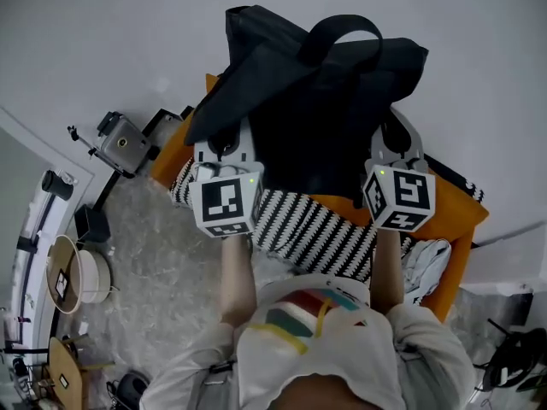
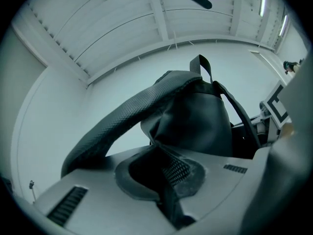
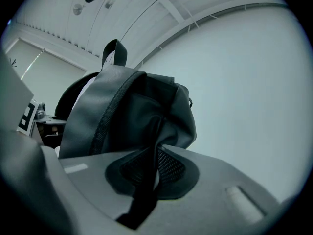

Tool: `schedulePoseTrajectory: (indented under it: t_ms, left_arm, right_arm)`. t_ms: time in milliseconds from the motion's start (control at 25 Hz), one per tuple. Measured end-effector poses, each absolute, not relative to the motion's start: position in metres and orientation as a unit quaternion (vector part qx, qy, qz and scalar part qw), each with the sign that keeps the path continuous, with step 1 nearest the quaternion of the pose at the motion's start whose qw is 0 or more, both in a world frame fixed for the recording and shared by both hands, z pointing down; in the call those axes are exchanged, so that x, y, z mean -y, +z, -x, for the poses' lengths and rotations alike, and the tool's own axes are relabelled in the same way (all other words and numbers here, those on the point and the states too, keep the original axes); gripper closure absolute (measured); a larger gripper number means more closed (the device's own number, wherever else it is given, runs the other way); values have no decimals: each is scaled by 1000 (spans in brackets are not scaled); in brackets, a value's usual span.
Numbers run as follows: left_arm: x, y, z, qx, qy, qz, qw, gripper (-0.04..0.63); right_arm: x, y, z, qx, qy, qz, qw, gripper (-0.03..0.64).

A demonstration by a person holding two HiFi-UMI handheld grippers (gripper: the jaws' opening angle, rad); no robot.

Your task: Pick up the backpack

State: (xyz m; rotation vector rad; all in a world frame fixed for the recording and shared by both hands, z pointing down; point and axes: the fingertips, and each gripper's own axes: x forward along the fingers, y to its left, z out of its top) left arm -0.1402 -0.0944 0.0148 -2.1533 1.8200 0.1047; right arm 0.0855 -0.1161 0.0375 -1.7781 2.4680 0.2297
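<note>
A black backpack (image 1: 316,92) hangs in the air before a white wall, its top handle (image 1: 342,32) pointing away from me. My left gripper (image 1: 224,146) is shut on a fold of fabric at the bag's left edge, and my right gripper (image 1: 395,141) is shut on a fold at its right edge. In the left gripper view the backpack (image 2: 195,121) rises from the closed jaws of the left gripper (image 2: 168,173), with a padded shoulder strap (image 2: 117,124) arching left. The right gripper view shows the right gripper (image 3: 150,169) pinching dark fabric of the backpack (image 3: 132,111).
Below the bag lies an orange cushion (image 1: 457,220) with a black-and-white striped cloth (image 1: 308,225) and white shoes (image 1: 425,263). A camera on a tripod (image 1: 121,143) stands at the left, near round containers (image 1: 81,276). The white wall is close behind the bag.
</note>
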Motion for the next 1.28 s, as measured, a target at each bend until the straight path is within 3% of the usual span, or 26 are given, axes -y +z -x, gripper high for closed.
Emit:
schedulePoseTrajectory:
  t_ms: [1280]
  left_arm:
    - [58, 15, 135, -640, 35, 747, 174, 572]
  right_arm:
    - [81, 36, -87, -805, 92, 584, 48, 583]
